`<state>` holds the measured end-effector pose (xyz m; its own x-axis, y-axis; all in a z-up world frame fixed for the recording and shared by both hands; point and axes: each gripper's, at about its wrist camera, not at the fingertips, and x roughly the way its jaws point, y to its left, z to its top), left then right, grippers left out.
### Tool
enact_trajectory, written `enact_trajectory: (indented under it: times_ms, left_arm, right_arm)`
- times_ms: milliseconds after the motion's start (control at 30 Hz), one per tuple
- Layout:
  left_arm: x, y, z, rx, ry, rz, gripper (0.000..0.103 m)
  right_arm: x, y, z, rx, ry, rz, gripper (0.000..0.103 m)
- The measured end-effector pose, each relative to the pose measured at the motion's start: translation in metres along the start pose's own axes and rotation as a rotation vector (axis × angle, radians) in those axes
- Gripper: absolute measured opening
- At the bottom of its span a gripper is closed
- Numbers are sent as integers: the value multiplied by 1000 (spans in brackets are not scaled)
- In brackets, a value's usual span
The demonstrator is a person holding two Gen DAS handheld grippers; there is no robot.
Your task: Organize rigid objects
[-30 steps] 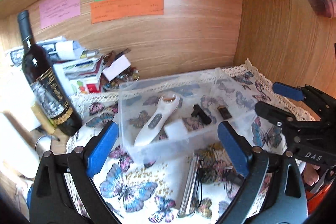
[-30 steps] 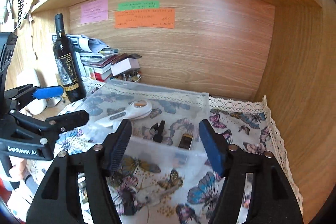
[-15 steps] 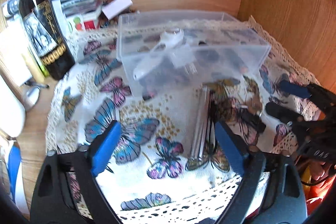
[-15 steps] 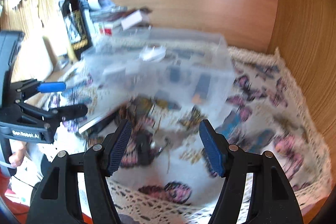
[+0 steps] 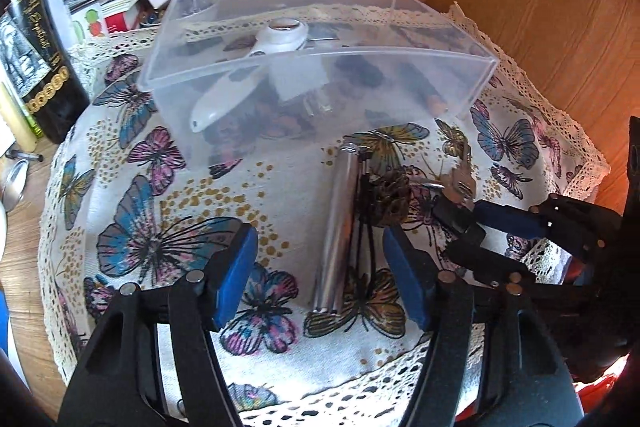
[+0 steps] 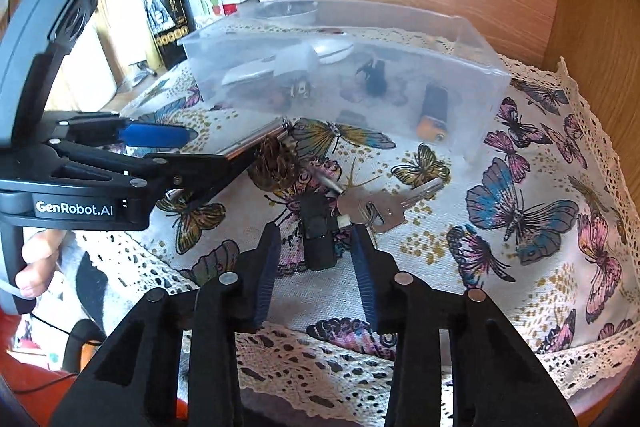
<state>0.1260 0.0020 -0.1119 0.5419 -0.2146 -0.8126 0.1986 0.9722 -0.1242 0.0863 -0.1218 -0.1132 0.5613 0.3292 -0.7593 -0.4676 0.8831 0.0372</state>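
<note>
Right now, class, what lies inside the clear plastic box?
Inside the clear plastic box lie a white handheld device, a small black item and an orange-tipped battery. The frosted wall blurs other small pieces, so they cannot be identified.

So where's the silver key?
In the right wrist view, the silver key lies on the butterfly cloth, right beside the black fob, near the clear box.

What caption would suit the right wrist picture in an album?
Open right gripper straddling a black key fob on the butterfly tablecloth, clear plastic box behind.
</note>
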Motion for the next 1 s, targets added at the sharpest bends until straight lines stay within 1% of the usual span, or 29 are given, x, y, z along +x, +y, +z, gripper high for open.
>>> enact_trajectory:
  times_ms: [33,100,133,167,200,233,267,300,333,367,400,433,567,700,833,1000]
  left_arm:
    - [1,-1,0,9,5,-1,63]
    - [6,-6,1,30,25,-7,55]
    - [7,-8,1,43,25,1,55]
    - [7,-10,1,51,22,6,53]
    - [9,-13,2,58,21,6,48]
    - [9,-15,3,65,22,7,46]
    - [10,-17,3,75,19,13,42]
    - [11,-19,4,84,16,21,35]
    - [12,-20,4,89,14,26,33]
    - [13,-21,5,94,8,30,26]
    - [13,-21,5,94,3,33,17]
    - [14,-21,6,93,1,32,16]
    - [12,-16,4,65,-17,29,16]
    - [1,-8,-4,23,-46,30,16]
    - [-20,-2,-8,0,-102,52,16]
    - [-45,5,1,-23,-178,64,16]
  right_arm:
    - [1,0,0,0,-3,-3,31]
    - [3,0,1,2,-6,-7,28]
    - [3,-1,2,4,-8,-12,24]
    - [3,-1,2,5,-11,-10,22]
    - [4,-1,2,4,-14,-9,22]
    - [5,-2,2,5,-17,-13,17]
    - [5,-3,3,8,-17,-10,14]
    - [4,-4,3,13,-18,-4,14]
    - [4,-5,4,18,-19,0,14]
    - [3,-7,4,25,-21,5,14]
    - [2,-8,4,26,-21,9,9]
    - [1,-8,5,29,-23,8,7]
    - [-8,-12,8,38,-47,-3,7]
    - [-18,-15,12,43,-76,-10,7]
    - [-29,-19,20,42,-116,-22,7]
    - [-45,-28,38,53,-193,-39,7]
